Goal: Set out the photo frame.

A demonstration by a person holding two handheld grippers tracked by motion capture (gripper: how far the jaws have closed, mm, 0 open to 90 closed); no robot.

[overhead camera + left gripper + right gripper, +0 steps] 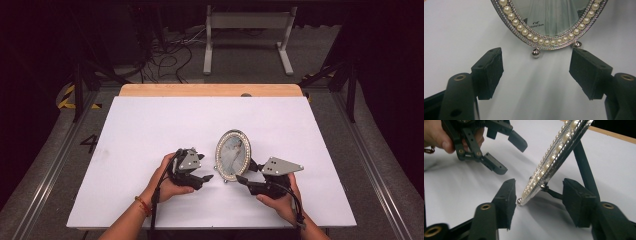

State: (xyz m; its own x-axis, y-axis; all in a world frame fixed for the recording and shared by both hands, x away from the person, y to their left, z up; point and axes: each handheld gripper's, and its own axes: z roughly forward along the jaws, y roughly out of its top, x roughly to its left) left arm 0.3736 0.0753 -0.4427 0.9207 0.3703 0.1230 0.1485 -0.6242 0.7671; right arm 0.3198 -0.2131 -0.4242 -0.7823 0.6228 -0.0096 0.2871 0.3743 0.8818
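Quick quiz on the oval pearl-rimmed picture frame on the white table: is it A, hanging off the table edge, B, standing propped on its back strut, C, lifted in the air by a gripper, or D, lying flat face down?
B: the picture frame leans upright on its black back strut, its ball feet on the white table, held by neither gripper.

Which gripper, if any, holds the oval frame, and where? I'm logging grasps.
Neither: the frame stands alone; right gripper straddles its lower edge with open jaws; left gripper is apart.
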